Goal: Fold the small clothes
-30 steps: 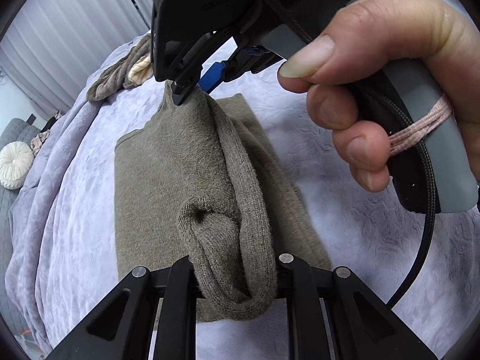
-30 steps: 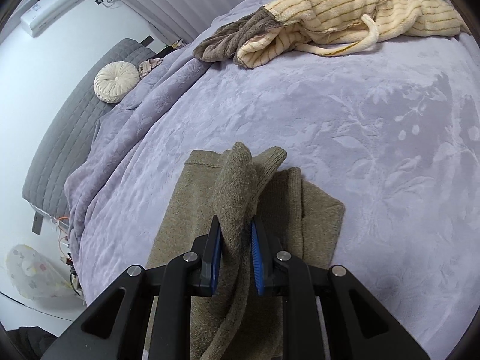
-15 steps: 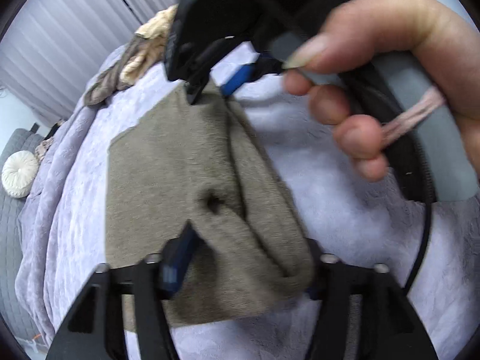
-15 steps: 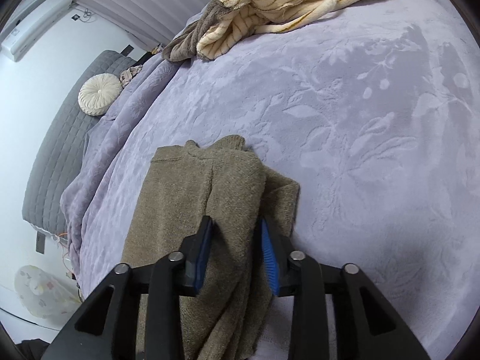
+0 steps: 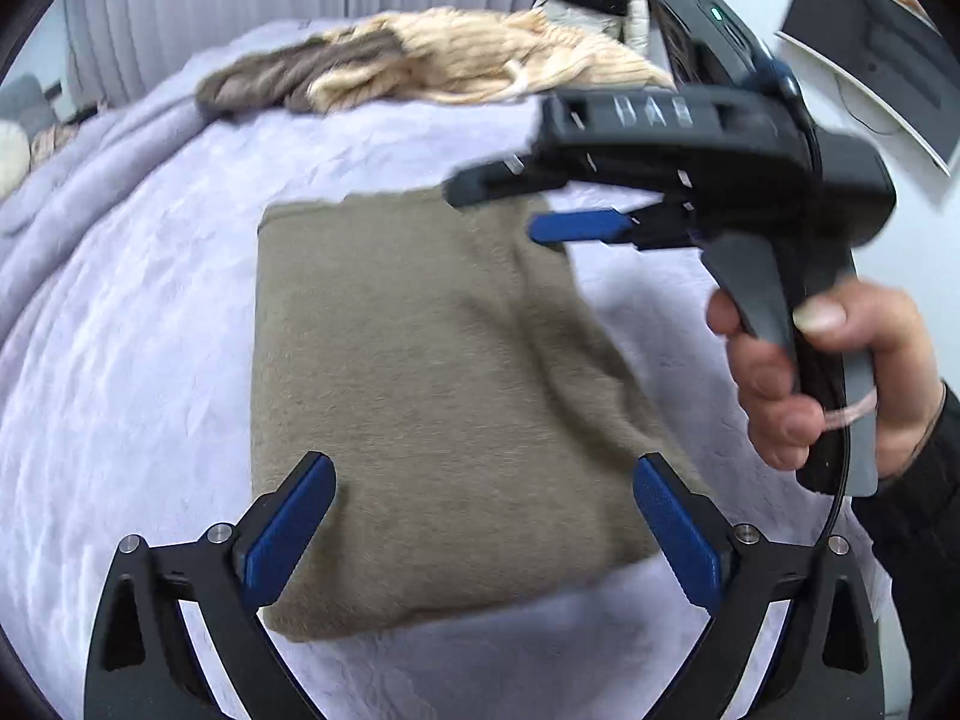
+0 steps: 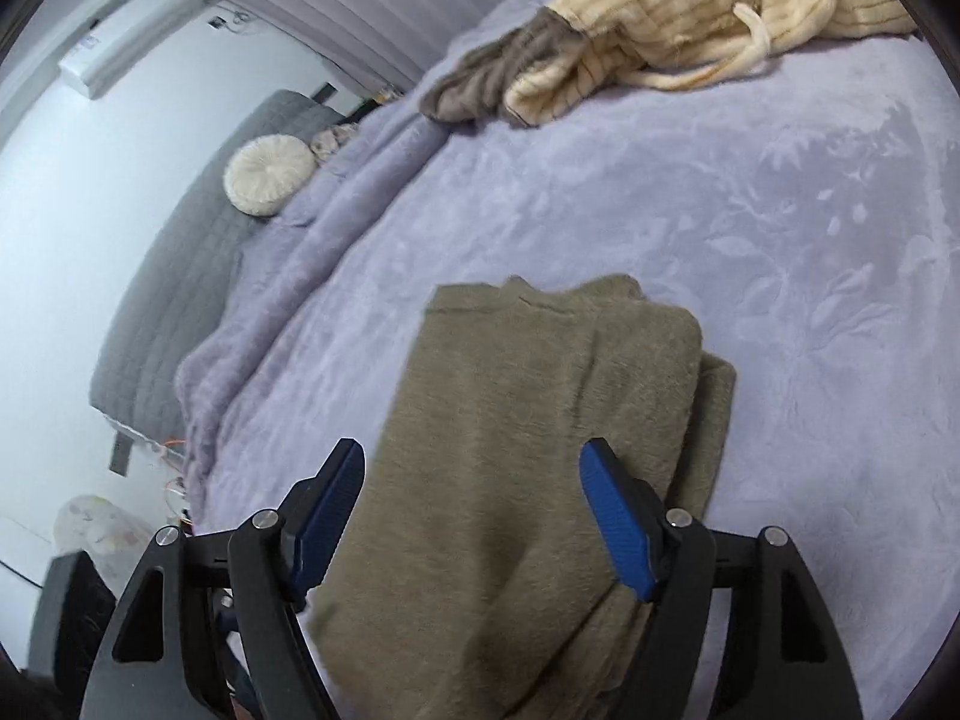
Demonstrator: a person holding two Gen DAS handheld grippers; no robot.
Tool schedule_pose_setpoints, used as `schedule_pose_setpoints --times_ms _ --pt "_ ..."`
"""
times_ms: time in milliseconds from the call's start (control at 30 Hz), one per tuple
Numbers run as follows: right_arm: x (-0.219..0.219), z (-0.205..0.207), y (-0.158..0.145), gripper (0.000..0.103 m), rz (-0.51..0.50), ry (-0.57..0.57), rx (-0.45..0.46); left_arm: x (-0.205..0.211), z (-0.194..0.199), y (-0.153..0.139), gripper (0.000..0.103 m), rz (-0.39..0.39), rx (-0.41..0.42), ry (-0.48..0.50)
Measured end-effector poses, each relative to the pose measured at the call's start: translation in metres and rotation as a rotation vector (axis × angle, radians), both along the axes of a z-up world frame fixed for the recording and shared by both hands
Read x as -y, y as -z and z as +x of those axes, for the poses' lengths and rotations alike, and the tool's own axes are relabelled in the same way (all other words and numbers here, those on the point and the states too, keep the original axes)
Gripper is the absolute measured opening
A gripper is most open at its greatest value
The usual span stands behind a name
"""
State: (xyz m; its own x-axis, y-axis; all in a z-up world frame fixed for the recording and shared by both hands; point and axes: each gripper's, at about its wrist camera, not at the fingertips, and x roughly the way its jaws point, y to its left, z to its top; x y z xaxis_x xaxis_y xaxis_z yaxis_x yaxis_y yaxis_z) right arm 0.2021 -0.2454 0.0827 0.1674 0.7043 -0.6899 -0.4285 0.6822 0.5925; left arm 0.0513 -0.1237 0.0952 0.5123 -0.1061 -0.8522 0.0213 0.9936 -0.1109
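Observation:
A taupe knit sweater [image 5: 432, 384] lies folded flat on the lavender blanket [image 5: 120, 360]; it also shows in the right wrist view [image 6: 528, 450]. My left gripper [image 5: 480, 528] is open and empty, its blue pads spread above the sweater's near edge. My right gripper [image 6: 474, 516] is open and empty above the sweater. In the left wrist view the right gripper [image 5: 540, 204] hovers over the sweater's far right corner, held by a hand [image 5: 822, 378].
A heap of cream striped and brown clothes [image 6: 660, 42] lies at the far edge of the bed, also in the left wrist view [image 5: 432, 66]. A round cream cushion [image 6: 270, 174] sits on the grey mattress [image 6: 180, 276] to the left. A monitor [image 5: 882, 48] hangs at right.
Both grippers have opened and let go of the sweater's sleeve. The sleeve now lies flat on the folded sweater. Both grippers have pulled back and lifted.

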Motion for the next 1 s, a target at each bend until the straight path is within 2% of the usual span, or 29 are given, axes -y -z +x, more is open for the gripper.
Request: schedule_pose_setpoints --times_ms 100,167,233,300,367,433,500,567,633,700,767,900,1000 --pt "0.020 0.012 0.033 0.075 -0.097 0.110 -0.048 -0.016 0.008 0.025 0.100 0.033 -0.076 -0.050" --pt "0.038 0.013 0.038 0.076 -0.165 0.191 -0.061 -0.021 0.006 0.034 0.100 0.036 -0.092 -0.057" --pt "0.051 0.006 0.029 0.076 -0.097 0.200 -0.058 -0.025 0.000 0.027 0.100 0.006 -0.070 -0.051" --pt "0.055 -0.012 0.002 0.076 -0.020 0.176 0.004 -0.028 -0.006 0.017 0.100 -0.026 -0.028 -0.048" --pt "0.051 -0.031 -0.022 0.076 0.061 0.123 0.048 -0.032 -0.009 0.015 0.100 -0.021 -0.010 -0.065" --pt "0.035 -0.046 -0.030 0.078 0.152 0.057 0.027 -0.034 -0.009 0.023 0.100 -0.020 -0.042 -0.080" --pt "0.019 -0.055 -0.024 0.078 0.170 0.014 -0.019 -0.039 -0.008 0.034 0.100 -0.001 -0.066 -0.096" --pt "0.009 -0.059 -0.008 0.078 0.105 0.002 -0.043 -0.049 -0.007 0.042 0.100 -0.050 -0.089 -0.097" --pt "0.011 -0.062 0.015 0.077 -0.046 0.051 -0.041 -0.056 -0.007 0.045 0.100 -0.072 -0.104 -0.102" --pt "0.020 -0.062 0.029 0.064 -0.083 0.083 -0.044 -0.055 -0.006 0.047 0.100 -0.061 -0.110 -0.077" --pt "0.026 -0.067 0.022 0.064 -0.065 0.113 -0.046 -0.060 -0.005 0.043 0.100 -0.044 -0.099 -0.064" --pt "0.029 -0.096 -0.013 0.077 -0.036 0.140 0.023 -0.080 -0.037 0.023 0.100 -0.054 -0.031 -0.062" --pt "0.024 -0.125 -0.025 0.077 -0.094 0.133 0.088 -0.085 -0.057 0.030 0.100 -0.017 -0.045 -0.032"
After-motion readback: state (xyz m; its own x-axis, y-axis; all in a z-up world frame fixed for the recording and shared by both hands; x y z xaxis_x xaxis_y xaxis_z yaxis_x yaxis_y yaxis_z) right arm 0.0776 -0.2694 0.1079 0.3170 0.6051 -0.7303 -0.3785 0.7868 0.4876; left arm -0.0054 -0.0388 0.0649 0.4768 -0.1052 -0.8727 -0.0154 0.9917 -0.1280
